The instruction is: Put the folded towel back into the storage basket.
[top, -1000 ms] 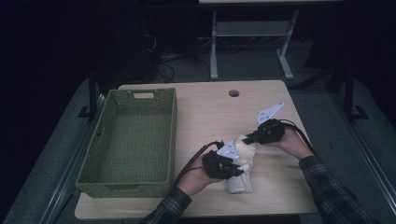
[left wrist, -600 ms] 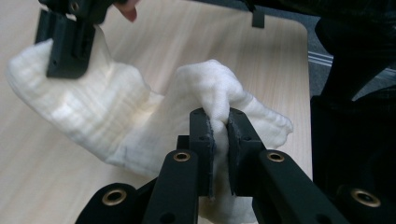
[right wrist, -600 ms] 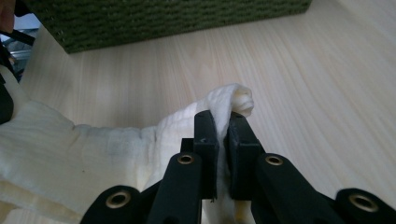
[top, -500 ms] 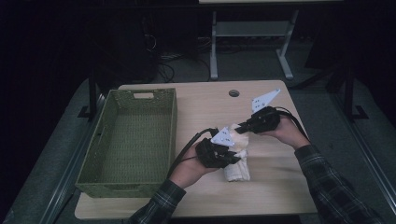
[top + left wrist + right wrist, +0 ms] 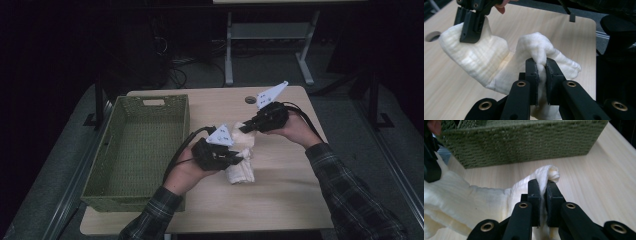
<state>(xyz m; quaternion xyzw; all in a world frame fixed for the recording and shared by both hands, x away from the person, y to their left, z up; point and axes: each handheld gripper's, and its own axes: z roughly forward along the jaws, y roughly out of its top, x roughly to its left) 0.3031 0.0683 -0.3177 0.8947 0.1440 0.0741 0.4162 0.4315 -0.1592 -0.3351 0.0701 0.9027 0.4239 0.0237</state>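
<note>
Cream ribbed cloth [image 5: 241, 150], soft and bunched, hangs between two grips over the middle of the tabletop [image 5: 280, 200], probably so it can be drawn out flat. Left hand-held gripper [image 5: 541, 71] has its jaws pinched tight on one fold; right hand-held gripper [image 5: 543, 190] is clamped on another edge. Its long axis runs from the near edge toward the far right corner, lower end seemingly touching the wood. Green woven basket [image 5: 140, 150] stands along the left edge.
</note>
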